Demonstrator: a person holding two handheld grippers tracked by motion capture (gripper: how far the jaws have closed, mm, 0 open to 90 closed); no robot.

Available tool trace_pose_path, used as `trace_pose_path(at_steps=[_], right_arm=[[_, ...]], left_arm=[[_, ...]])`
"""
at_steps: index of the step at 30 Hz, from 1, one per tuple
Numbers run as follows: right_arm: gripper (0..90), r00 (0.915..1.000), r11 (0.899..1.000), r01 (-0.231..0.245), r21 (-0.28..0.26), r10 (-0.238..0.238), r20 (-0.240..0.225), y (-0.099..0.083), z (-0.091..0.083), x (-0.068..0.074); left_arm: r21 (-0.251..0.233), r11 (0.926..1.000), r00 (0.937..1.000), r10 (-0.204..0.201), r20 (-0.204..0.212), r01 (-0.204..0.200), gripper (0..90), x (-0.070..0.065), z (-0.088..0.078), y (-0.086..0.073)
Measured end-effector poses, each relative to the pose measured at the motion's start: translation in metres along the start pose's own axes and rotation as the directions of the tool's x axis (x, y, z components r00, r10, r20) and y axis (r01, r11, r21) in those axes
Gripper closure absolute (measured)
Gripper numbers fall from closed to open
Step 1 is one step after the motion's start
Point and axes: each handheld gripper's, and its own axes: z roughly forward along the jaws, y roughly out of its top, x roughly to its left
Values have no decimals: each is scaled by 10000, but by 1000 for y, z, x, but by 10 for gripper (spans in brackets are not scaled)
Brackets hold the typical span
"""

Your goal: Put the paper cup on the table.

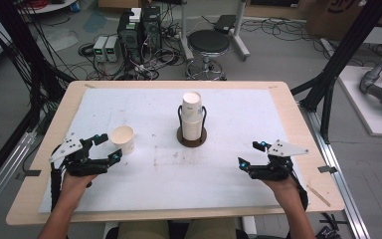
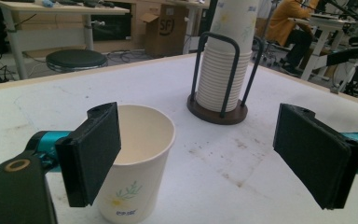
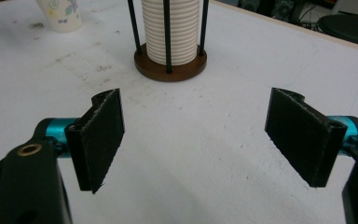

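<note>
Left gripper (image 1: 107, 148) jaws spread, apparently clear of the upright cream paper cup (image 1: 123, 139); right gripper (image 1: 251, 154) jaws spread over white mat (image 1: 149, 174).

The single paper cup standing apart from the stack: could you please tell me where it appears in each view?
High view: single paper cup left of centre, beside the left tool.
Left gripper view: lower left, partly behind one open jaw.
Right gripper view: top left corner, cropped.
Shared landmark: cup stack in its holder.
</note>
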Motion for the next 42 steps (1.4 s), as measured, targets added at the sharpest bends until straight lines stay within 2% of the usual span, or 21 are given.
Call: trace_pose_path(at_steps=[13, 42], right_arm=[[200, 10000, 9998, 81, -162, -80, 50, 4, -3, 9], [200, 10000, 9998, 48, -186, -48, 26, 3, 0, 6]], left_arm=[[23, 9999, 9999, 165, 21, -165, 150, -7, -8, -2], [15, 10000, 9998, 64, -198, -63, 151, -4, -11, -5]])
